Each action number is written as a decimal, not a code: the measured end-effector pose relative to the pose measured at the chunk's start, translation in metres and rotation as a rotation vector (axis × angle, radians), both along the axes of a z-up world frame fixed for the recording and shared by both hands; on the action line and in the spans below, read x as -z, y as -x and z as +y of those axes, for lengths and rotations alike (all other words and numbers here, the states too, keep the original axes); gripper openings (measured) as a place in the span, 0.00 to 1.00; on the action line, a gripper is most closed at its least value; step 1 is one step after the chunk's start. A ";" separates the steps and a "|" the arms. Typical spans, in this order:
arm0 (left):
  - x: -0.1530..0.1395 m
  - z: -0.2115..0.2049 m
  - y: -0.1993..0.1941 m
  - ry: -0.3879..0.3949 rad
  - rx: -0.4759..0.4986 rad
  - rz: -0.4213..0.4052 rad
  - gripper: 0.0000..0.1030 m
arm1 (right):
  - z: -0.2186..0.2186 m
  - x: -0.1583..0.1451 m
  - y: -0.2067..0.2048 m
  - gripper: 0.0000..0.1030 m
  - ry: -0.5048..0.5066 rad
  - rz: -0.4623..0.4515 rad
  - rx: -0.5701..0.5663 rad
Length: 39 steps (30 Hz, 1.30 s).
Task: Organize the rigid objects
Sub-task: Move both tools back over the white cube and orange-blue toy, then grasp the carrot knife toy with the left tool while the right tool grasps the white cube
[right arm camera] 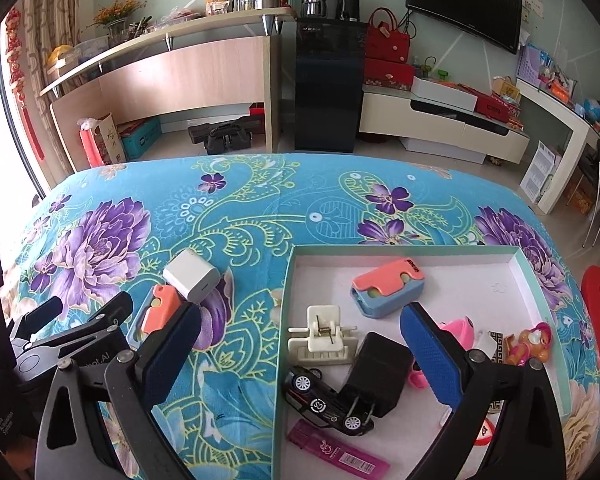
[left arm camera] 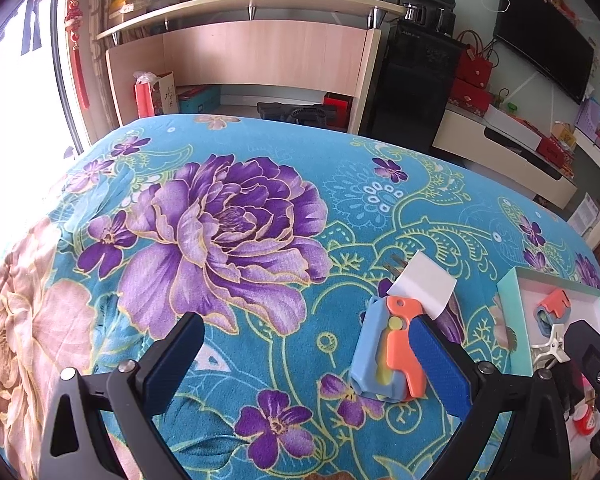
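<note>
Blue-and-orange toy (left arm camera: 388, 354) looked light, rigid, smooth; flat sides suited gripping. Left gripper (left arm camera: 312, 364) and right gripper (right arm camera: 296, 354) stood spread, empty.

A shallow box (right arm camera: 512, 258) with a mint rim and white floor lies open on the floral cloth. Inside it are a blue-and-orange folding toy (right arm camera: 388, 286), a cream hair clip (right arm camera: 324, 338), a black charger (right arm camera: 380, 372) leaning on a black toy car (right arm camera: 326, 400), a magenta lighter (right arm camera: 340, 454), a pink toy and a small figurine (right arm camera: 530, 344). Outside, to its left, a second blue-and-orange toy (left arm camera: 388, 354) lies flat, touching a white charger cube (left arm camera: 422, 284) with its prongs pointing away.
</note>
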State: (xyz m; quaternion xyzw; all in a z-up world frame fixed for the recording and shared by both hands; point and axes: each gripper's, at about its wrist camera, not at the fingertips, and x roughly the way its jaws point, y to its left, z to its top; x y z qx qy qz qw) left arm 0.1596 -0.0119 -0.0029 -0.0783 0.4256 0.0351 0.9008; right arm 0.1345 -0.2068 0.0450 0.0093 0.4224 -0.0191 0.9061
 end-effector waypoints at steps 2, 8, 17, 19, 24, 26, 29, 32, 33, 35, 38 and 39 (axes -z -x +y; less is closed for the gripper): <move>0.001 0.004 -0.001 0.000 -0.014 0.000 1.00 | 0.004 0.002 -0.004 0.97 -0.004 0.002 -0.009; 0.001 0.014 -0.002 0.018 -0.038 -0.005 1.00 | 0.019 0.008 -0.016 0.97 -0.011 -0.002 -0.052; 0.006 0.017 -0.004 0.007 -0.058 0.007 1.00 | 0.015 0.013 -0.036 0.97 -0.037 0.008 -0.011; 0.007 0.015 -0.004 -0.002 -0.052 0.010 1.00 | 0.011 0.018 -0.039 0.97 -0.075 0.012 -0.009; 0.012 0.006 -0.006 -0.022 -0.024 0.021 1.00 | 0.002 0.018 -0.039 0.97 -0.087 -0.015 0.013; 0.014 0.003 -0.008 -0.021 -0.012 0.035 1.00 | -0.003 0.018 -0.038 0.97 -0.102 -0.018 0.023; 0.017 -0.002 -0.009 -0.020 0.015 0.040 1.00 | -0.011 0.021 -0.039 0.97 -0.142 0.001 0.042; 0.018 -0.013 -0.009 -0.034 0.063 0.040 1.00 | -0.012 0.022 -0.039 0.97 -0.121 0.007 0.053; 0.018 -0.018 -0.009 -0.042 0.082 0.040 1.00 | -0.012 0.022 -0.038 0.97 -0.113 0.008 0.055; 0.019 -0.028 -0.010 -0.067 0.118 0.042 1.00 | -0.013 0.022 -0.038 0.97 -0.108 0.008 0.056; 0.022 -0.038 -0.011 -0.102 0.144 0.049 1.00 | -0.012 0.023 -0.038 0.97 -0.105 0.014 0.055; 0.023 -0.039 -0.012 -0.102 0.142 0.054 1.00 | -0.012 0.024 -0.039 0.97 -0.104 0.017 0.056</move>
